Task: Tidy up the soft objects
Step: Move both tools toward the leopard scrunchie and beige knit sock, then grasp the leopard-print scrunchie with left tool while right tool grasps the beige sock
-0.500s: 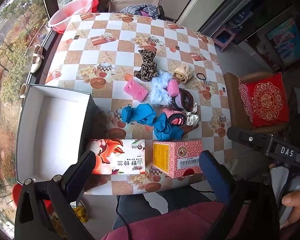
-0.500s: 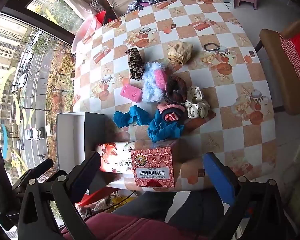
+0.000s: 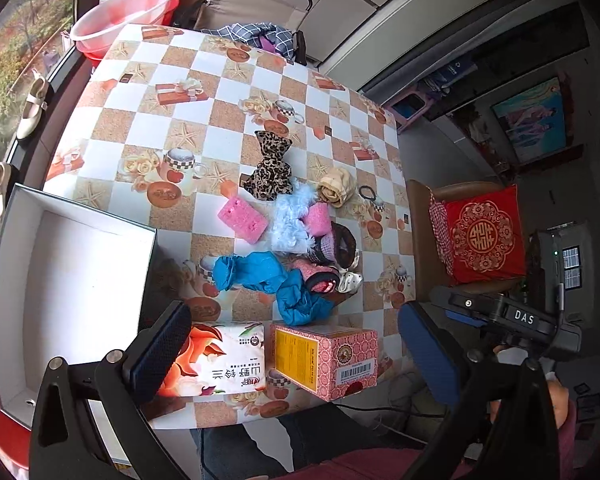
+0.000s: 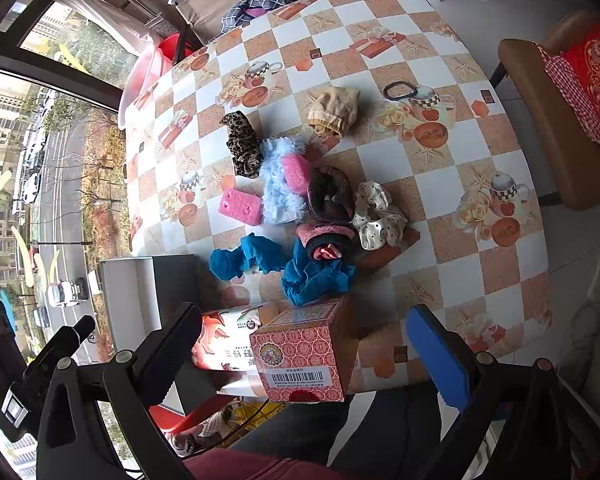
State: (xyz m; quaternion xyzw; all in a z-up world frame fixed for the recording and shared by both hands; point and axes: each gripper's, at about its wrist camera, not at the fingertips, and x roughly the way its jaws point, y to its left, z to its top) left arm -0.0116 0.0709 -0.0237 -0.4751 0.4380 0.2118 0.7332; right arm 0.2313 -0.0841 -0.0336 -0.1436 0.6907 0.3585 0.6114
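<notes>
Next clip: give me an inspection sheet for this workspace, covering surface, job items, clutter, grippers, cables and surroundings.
Surface: table under a checkered printed cloth.
Job's things: soft pile mid-table: leopard scrunchie, pink sponge, blue cloth, white fluffy piece, beige scrunchie, dotted cream scrunchie. Open white box at the table's left edge, nothing seen inside.
Clutter: tissue pack, pink carton, black hair tie.
Grippers: left gripper and right gripper open, holding nothing, above the near edge.
Cables: one black cable below the near edge.
Surroundings: window, chair with red cushion, pink basin.

Soft objects [image 3: 296, 236] heaped mid-table, untouched
</notes>
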